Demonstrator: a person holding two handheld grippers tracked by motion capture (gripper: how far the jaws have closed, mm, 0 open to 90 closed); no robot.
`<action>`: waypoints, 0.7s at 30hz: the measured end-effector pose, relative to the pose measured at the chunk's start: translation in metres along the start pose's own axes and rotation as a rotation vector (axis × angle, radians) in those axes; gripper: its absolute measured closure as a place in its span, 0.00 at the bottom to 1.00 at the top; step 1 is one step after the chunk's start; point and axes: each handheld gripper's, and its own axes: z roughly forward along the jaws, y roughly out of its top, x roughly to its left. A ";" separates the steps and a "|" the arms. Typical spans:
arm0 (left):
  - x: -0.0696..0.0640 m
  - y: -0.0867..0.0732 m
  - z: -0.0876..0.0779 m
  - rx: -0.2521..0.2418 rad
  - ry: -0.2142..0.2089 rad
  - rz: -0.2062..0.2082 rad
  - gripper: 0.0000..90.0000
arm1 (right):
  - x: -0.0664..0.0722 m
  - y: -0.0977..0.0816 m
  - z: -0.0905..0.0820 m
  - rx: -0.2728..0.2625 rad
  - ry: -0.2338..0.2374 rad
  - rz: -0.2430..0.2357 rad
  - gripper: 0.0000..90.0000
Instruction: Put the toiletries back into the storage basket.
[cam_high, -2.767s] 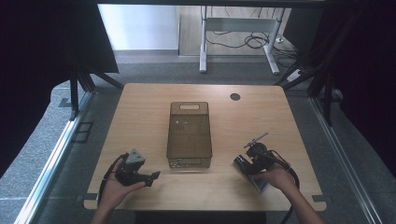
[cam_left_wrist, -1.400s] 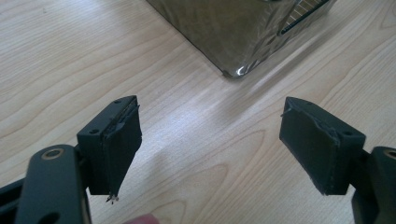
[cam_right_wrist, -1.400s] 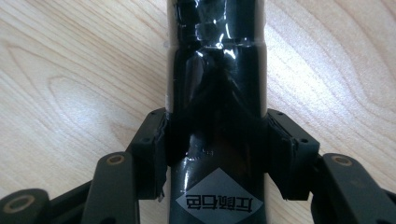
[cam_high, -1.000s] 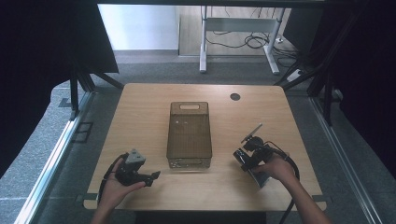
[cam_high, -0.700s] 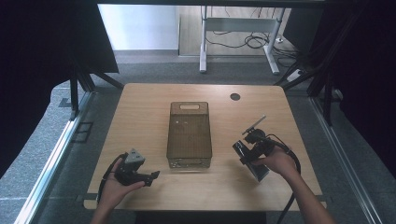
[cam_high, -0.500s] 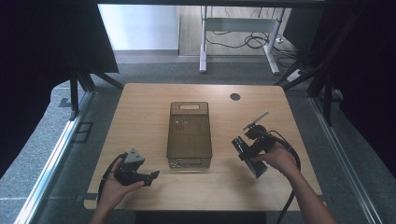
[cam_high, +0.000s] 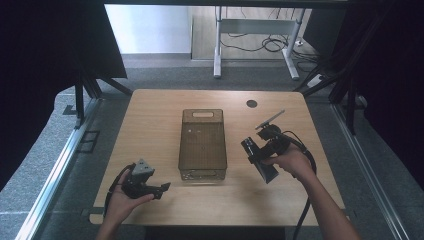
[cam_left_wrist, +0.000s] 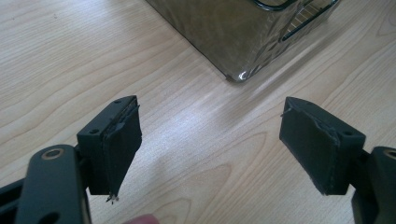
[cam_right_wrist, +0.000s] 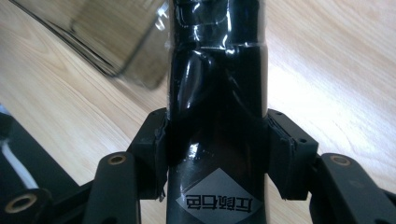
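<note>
A smoky see-through plastic bin (cam_high: 202, 168) stands empty at the middle of the wooden table (cam_high: 150, 120). To its right, my right gripper (cam_high: 261, 158) is shut on a long black glossy-wrapped packet (cam_high: 250, 147), held just above the table. In the right gripper view the packet (cam_right_wrist: 215, 70) runs up between the pads (cam_right_wrist: 156, 154), a grey label at its near end, with the bin's corner (cam_right_wrist: 116, 46) beyond. My left gripper (cam_high: 162, 188) rests near the front left, open. Its jaws (cam_left_wrist: 210, 144) hold nothing and face the bin's near corner (cam_left_wrist: 233, 37).
A dark round cable hole (cam_high: 251, 103) sits at the table's back right. Each gripper's cable trails off the front edge. Grey floor, rails and a desk frame (cam_high: 255, 30) surround the table.
My right gripper has carried the black packet away from the front edge, farther up the table and slightly left toward the bin. The left gripper has stayed put.
</note>
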 end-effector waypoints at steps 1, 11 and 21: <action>0.000 0.000 0.000 0.000 0.000 0.001 0.24 | 0.002 0.003 -0.001 0.000 0.003 -0.002 0.51; 0.002 -0.001 -0.001 -0.001 -0.002 -0.009 0.24 | 0.007 0.026 -0.002 -0.016 0.010 0.003 0.51; 0.001 -0.001 0.001 0.003 -0.004 0.000 0.24 | 0.016 0.051 0.008 -0.038 0.047 0.035 0.51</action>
